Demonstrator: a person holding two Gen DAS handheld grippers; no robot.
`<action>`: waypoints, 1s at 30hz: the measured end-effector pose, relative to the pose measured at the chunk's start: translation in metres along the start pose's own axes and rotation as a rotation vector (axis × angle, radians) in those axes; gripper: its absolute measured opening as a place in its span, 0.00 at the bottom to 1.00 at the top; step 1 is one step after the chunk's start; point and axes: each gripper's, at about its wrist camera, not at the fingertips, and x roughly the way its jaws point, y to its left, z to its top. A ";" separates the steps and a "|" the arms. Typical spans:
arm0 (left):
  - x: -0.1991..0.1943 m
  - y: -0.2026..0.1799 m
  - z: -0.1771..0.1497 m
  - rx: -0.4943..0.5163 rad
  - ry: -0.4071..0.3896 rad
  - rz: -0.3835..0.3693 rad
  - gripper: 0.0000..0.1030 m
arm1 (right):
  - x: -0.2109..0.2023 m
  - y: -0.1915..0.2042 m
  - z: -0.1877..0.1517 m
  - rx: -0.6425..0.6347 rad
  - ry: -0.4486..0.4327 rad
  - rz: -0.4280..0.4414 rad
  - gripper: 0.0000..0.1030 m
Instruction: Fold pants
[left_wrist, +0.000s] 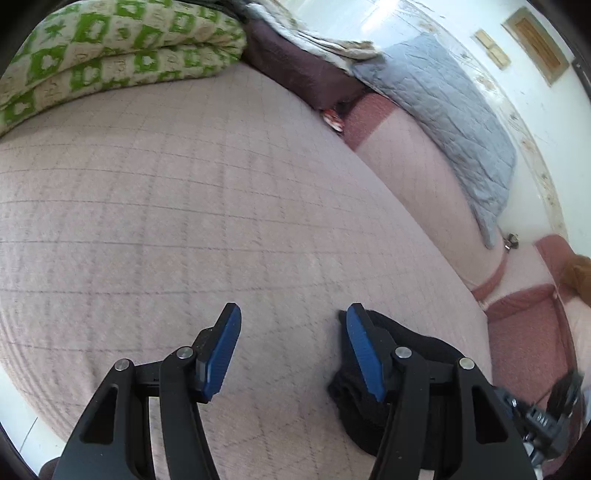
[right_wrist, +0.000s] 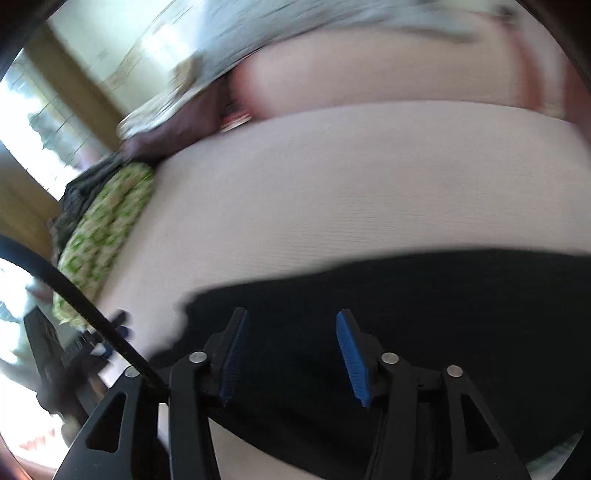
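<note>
Left gripper (left_wrist: 291, 347): jaws part-open, empty, over bare bedspread (left_wrist: 184, 221); black pants (left_wrist: 369, 406) bunched beside its right finger. Right gripper (right_wrist: 290, 354): jaws apart, gripping nothing, directly above the pants (right_wrist: 406, 295), which run crosswise. Right hand nearer.

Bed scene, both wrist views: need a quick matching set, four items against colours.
Things:
1. pants
2. folded blanket
3. quilt
4. bed cover

Colours:
A. pale pink with a thin grid
B. black
C. grey-blue
D. green and cream

Pairs: 1-B, 2-D, 3-C, 4-A
</note>
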 end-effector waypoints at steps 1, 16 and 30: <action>0.001 -0.006 -0.003 0.020 0.015 -0.032 0.58 | -0.025 -0.036 -0.012 0.055 -0.028 -0.046 0.62; 0.054 -0.114 -0.061 0.406 0.171 0.002 0.65 | -0.058 -0.234 -0.036 0.588 -0.144 0.012 0.72; 0.061 -0.076 -0.040 0.298 0.190 -0.002 0.65 | -0.101 -0.240 -0.054 0.703 -0.134 0.213 0.18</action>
